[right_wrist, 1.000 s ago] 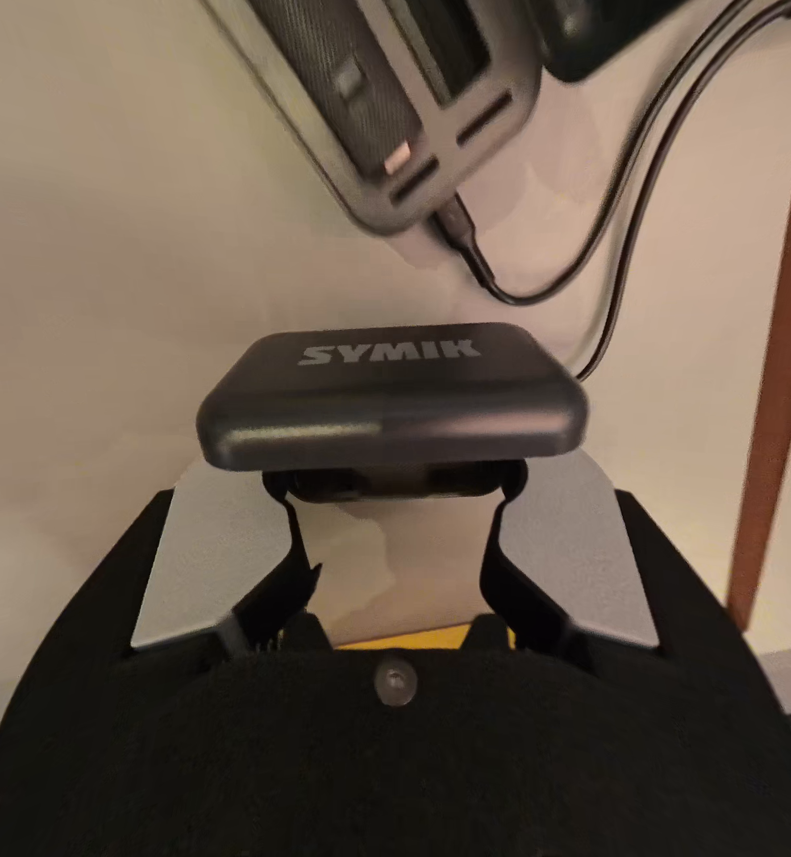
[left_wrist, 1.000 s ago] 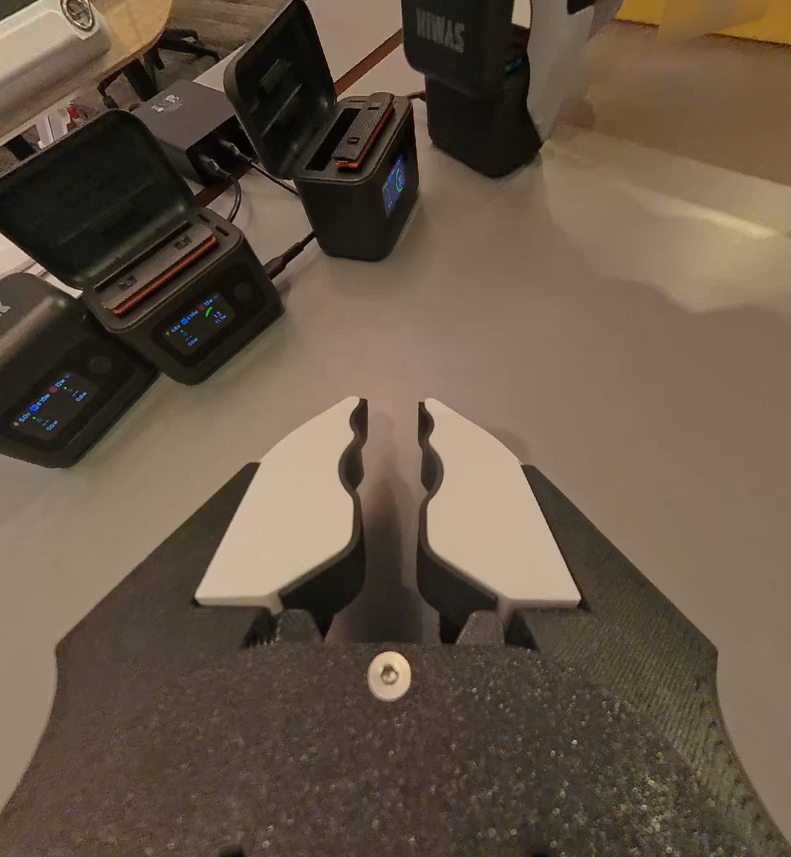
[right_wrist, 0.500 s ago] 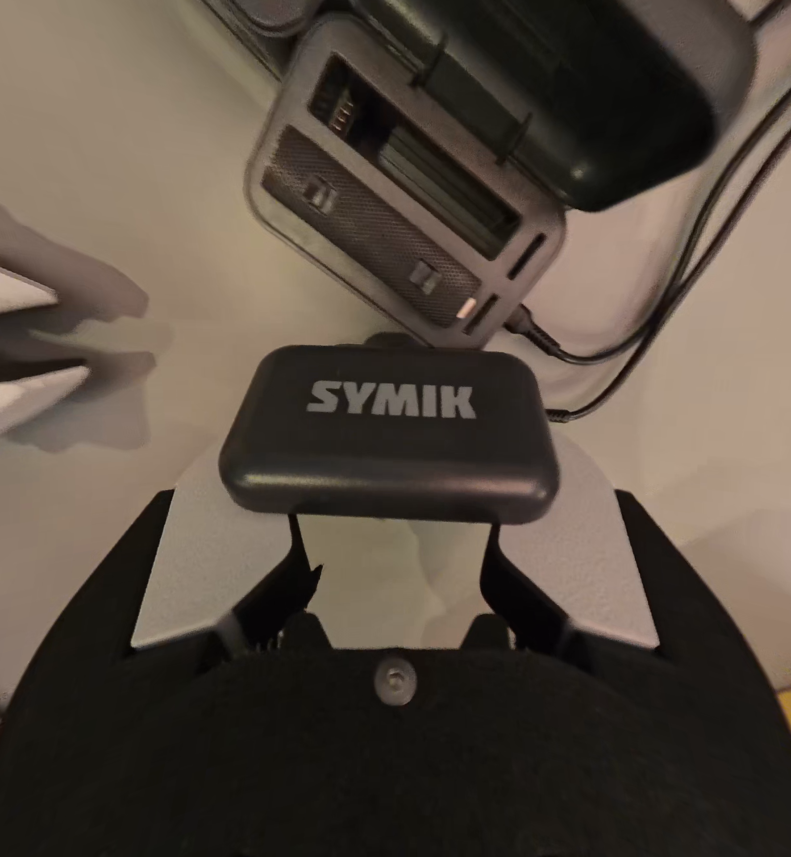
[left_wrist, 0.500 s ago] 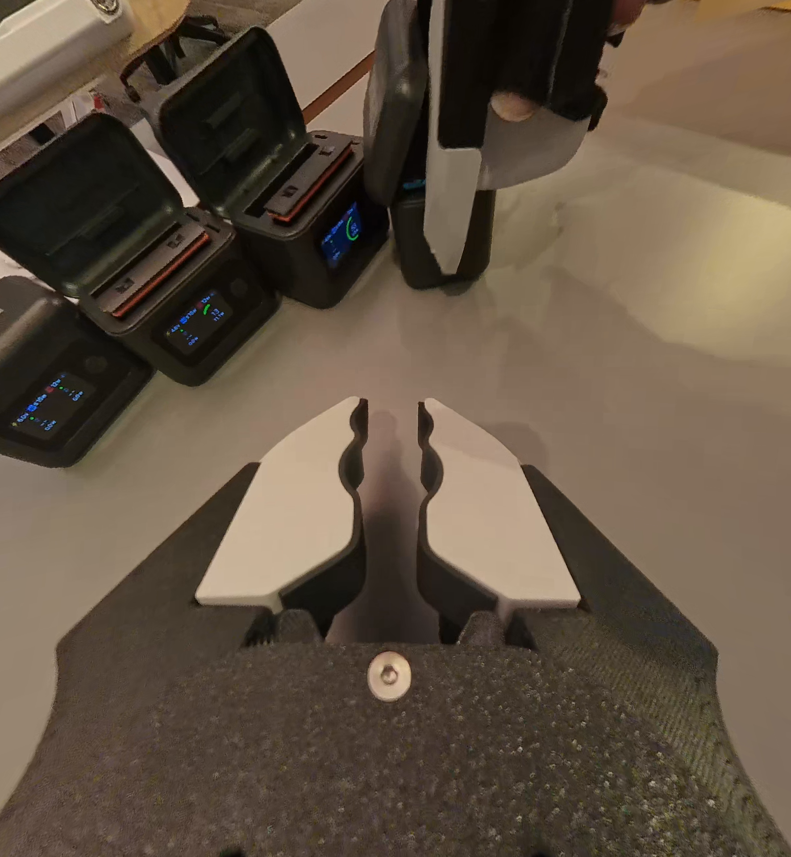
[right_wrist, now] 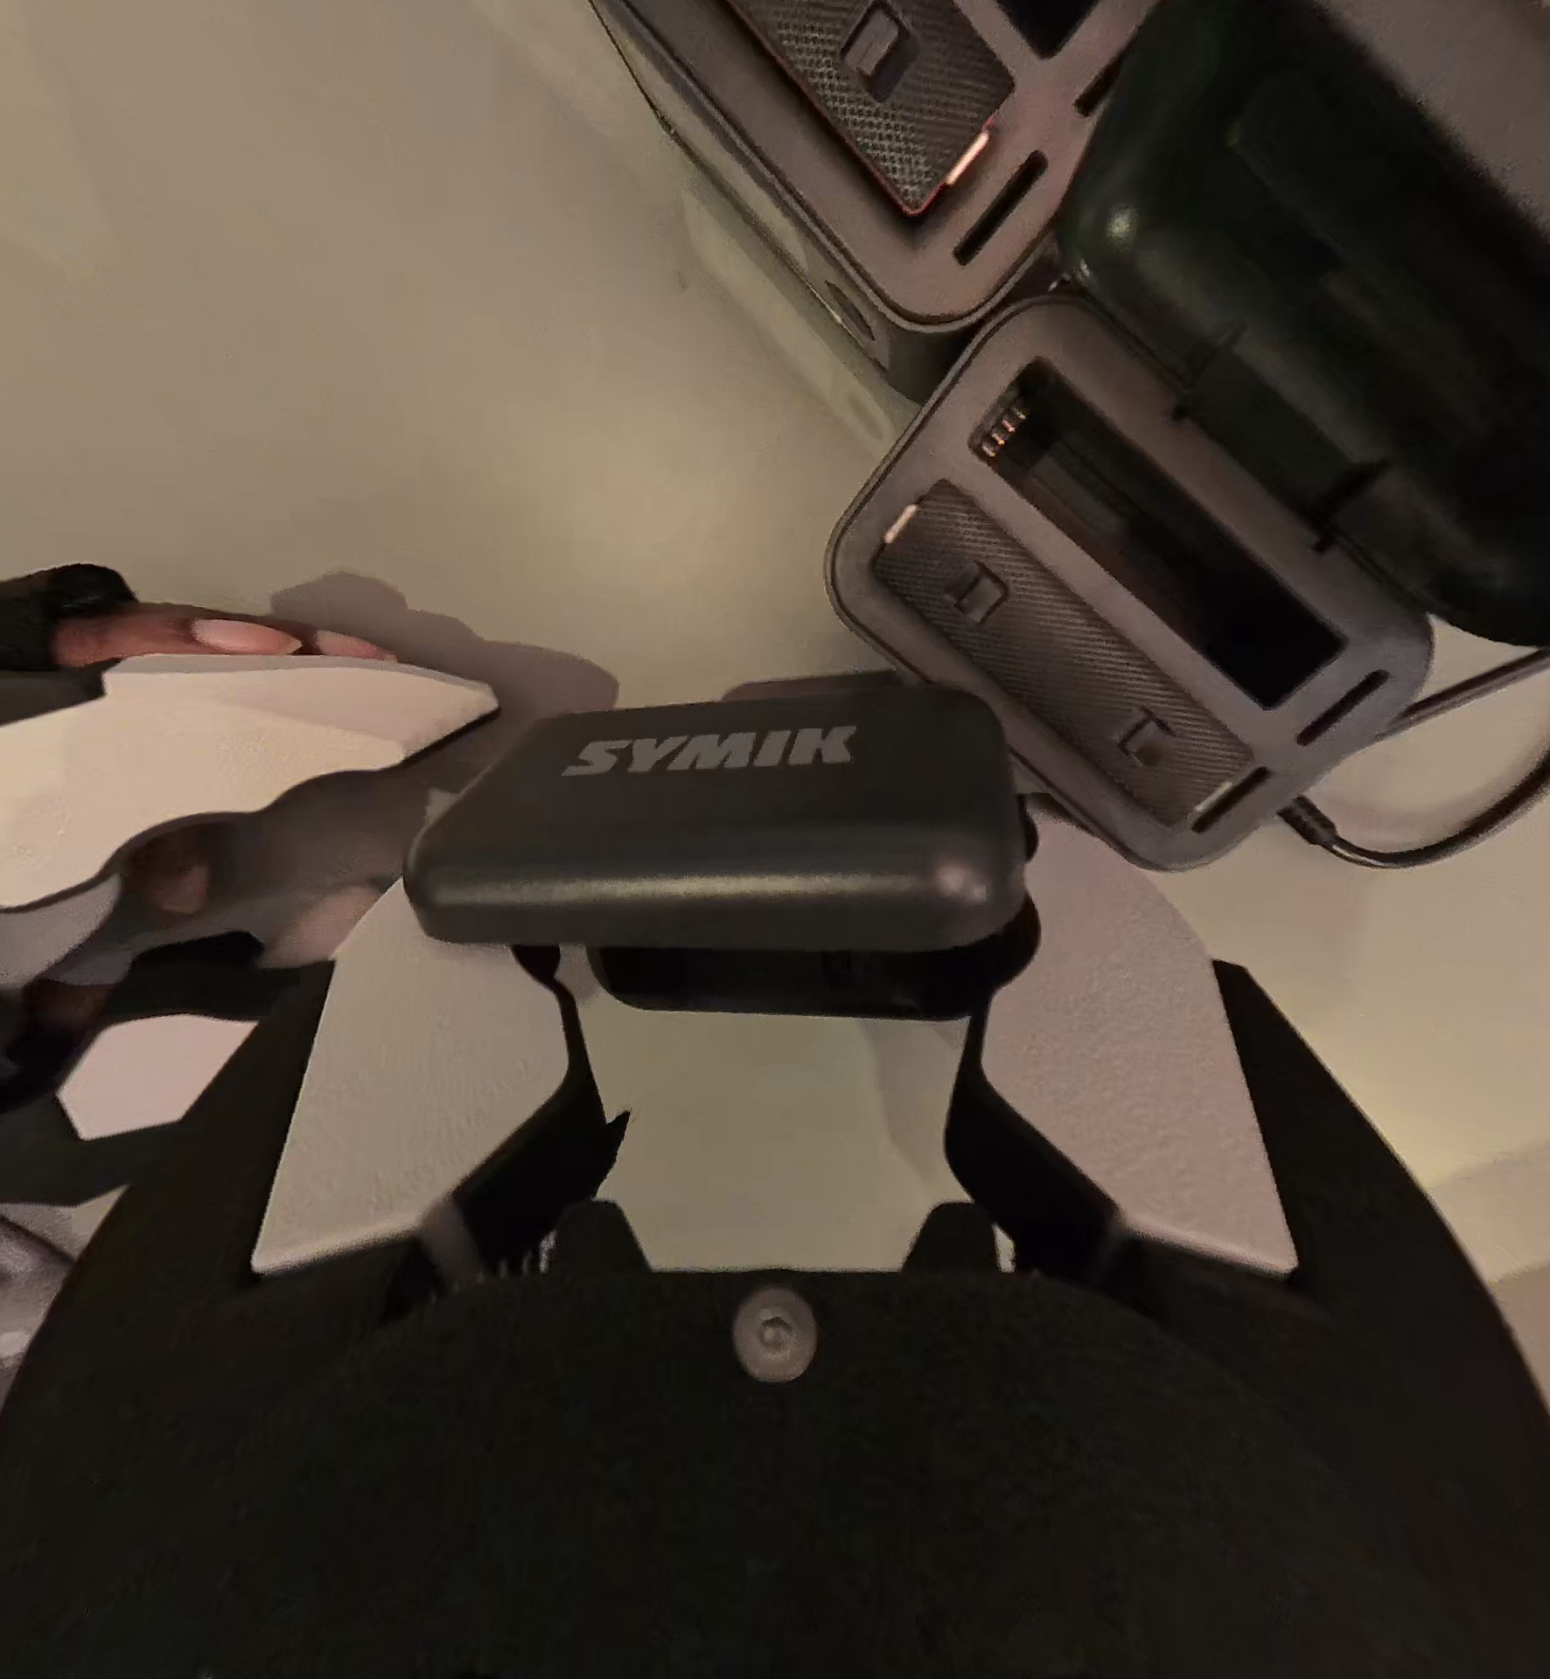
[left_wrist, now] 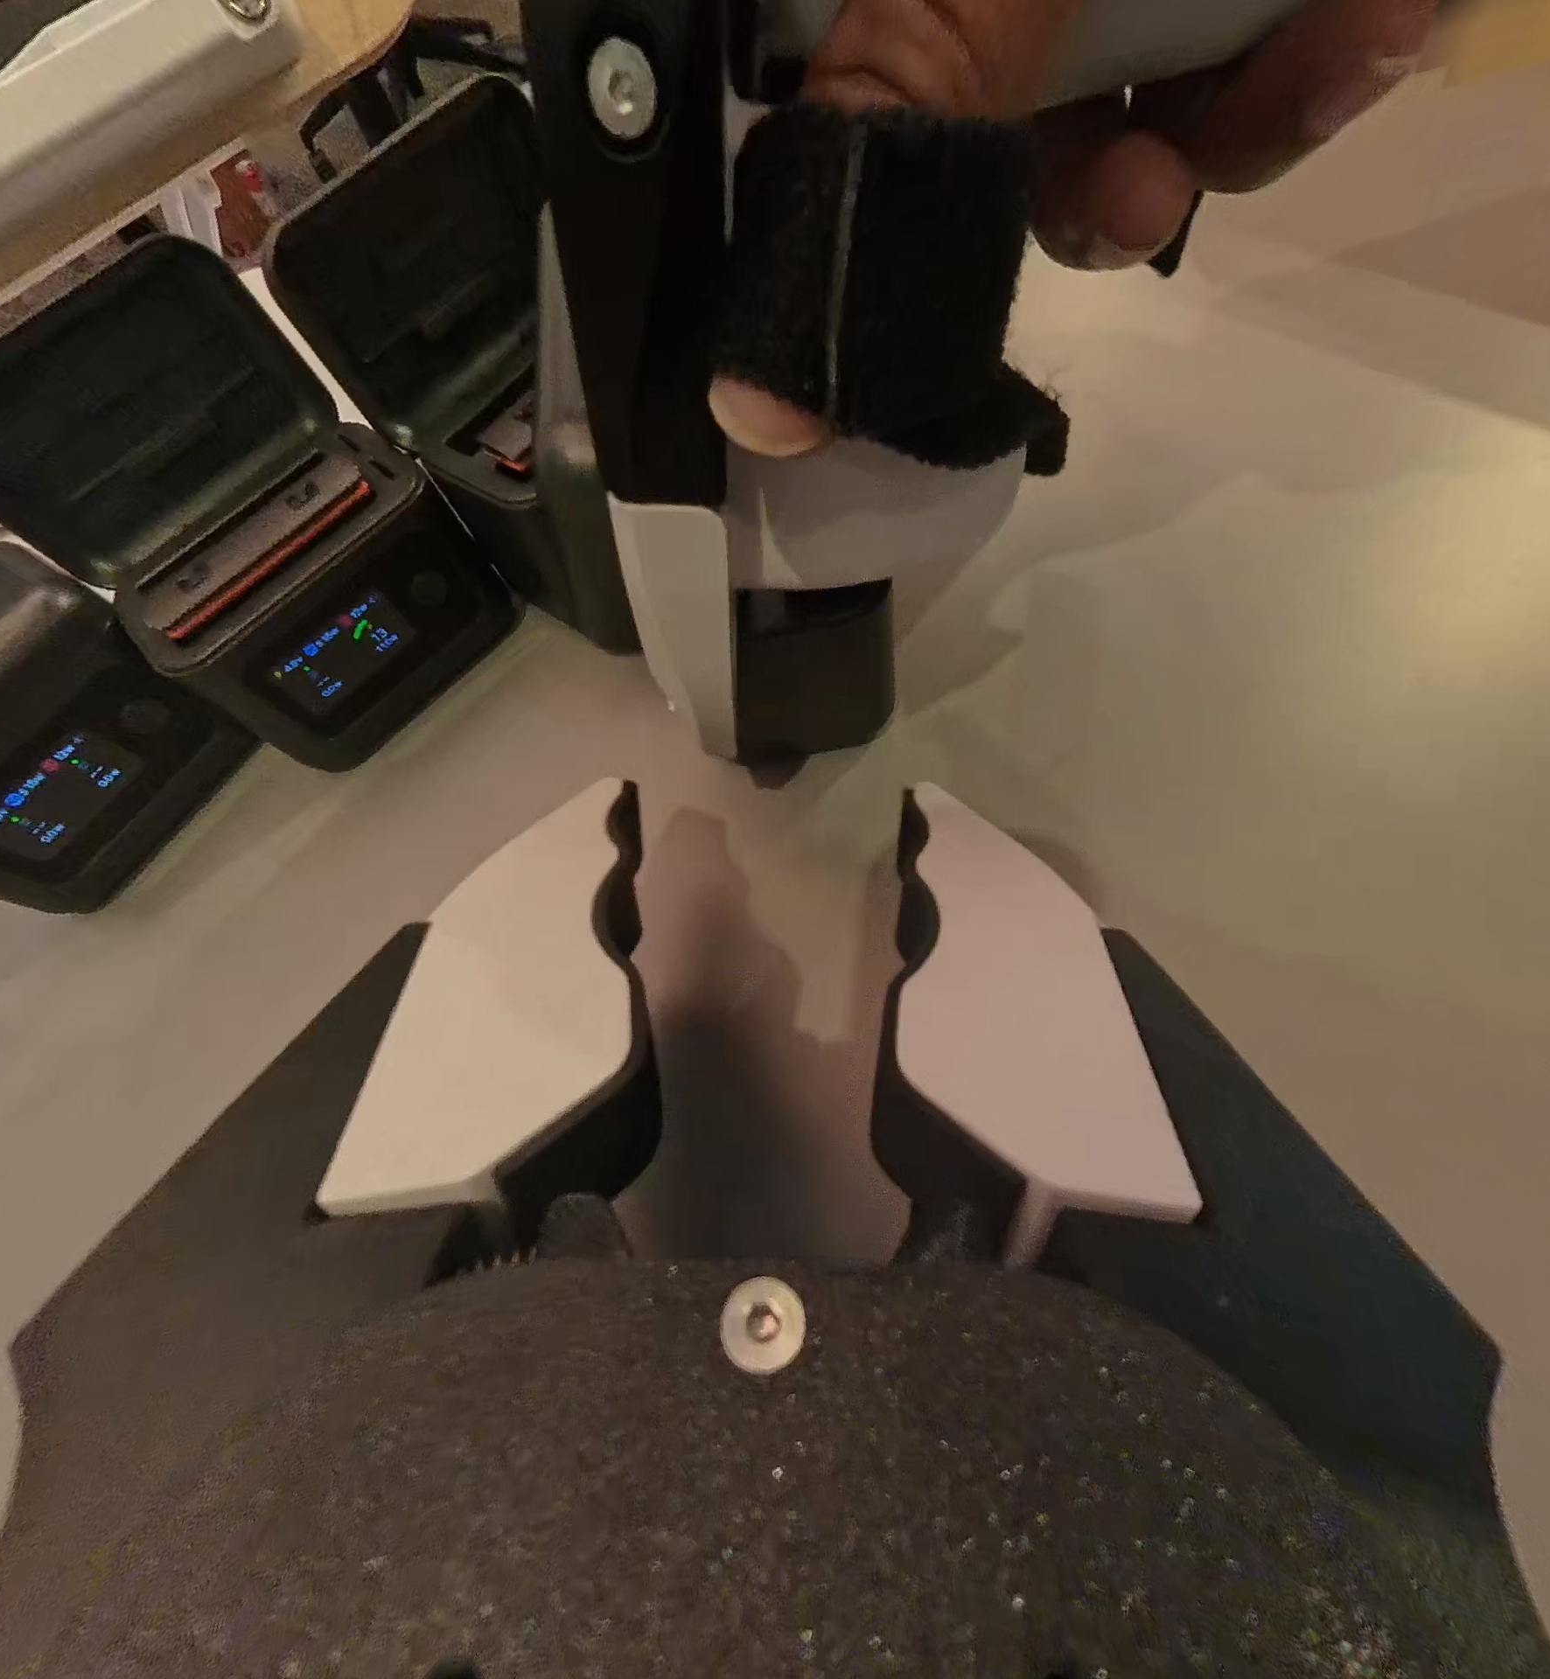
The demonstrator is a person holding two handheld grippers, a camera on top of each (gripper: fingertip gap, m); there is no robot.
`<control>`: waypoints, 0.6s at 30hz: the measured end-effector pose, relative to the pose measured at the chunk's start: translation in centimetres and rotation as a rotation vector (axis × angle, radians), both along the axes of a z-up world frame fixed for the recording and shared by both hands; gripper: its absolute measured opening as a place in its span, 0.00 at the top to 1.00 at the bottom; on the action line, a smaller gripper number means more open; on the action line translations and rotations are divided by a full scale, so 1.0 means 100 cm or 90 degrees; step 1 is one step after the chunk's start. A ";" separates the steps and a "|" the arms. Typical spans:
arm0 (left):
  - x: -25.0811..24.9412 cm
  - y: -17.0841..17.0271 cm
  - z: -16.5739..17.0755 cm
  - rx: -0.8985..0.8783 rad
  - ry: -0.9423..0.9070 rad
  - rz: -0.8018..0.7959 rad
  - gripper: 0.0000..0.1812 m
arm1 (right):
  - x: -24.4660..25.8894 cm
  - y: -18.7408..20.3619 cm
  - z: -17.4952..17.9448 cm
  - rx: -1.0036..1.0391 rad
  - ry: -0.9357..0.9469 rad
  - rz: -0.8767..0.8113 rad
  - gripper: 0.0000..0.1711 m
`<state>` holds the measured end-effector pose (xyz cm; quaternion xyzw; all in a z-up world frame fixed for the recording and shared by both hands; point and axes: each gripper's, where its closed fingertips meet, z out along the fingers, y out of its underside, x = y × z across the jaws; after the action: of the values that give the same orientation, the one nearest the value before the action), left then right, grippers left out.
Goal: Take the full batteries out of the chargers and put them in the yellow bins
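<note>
Your right tool [right_wrist: 776,972] is clamped on a closed dark charger case [right_wrist: 717,809], held just above the pale bench [right_wrist: 299,318], while your left tool [left_wrist: 767,799] sits with its fingers apart and nothing between them, its tips pointing at that case. Just beyond the held case an open charger [right_wrist: 1126,654] shows one battery [right_wrist: 1062,654] seated beside an empty slot. Farther left, another open charger [left_wrist: 317,581] stands with its screen lit.

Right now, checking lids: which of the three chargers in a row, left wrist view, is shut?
The leftmost charger; the middle charger and far charger have raised lids.
</note>
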<state>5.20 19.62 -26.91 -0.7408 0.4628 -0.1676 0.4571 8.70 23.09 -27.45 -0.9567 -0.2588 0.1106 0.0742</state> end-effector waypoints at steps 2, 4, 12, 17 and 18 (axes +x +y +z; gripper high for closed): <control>0.006 0.001 0.000 -0.005 -0.001 0.011 0.65 | -0.002 0.000 0.002 -0.001 0.031 -0.010 0.42; 0.012 0.002 -0.001 -0.003 0.006 0.019 0.62 | -0.003 -0.001 0.006 -0.004 0.066 -0.020 0.40; 0.032 0.014 -0.008 -0.026 0.023 0.038 0.64 | 0.001 -0.004 0.028 -0.012 0.220 -0.053 0.38; 0.035 0.023 -0.011 -0.039 0.033 0.025 0.68 | 0.006 -0.019 0.032 -0.009 0.292 0.020 0.36; 0.035 0.023 -0.011 -0.040 0.034 0.017 0.68 | 0.007 -0.021 0.033 0.001 0.308 0.036 0.36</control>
<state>8.66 21.87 -28.03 -0.7654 0.4592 -0.1560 0.4230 9.36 20.95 -24.17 -0.8947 -0.2605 0.3383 0.1314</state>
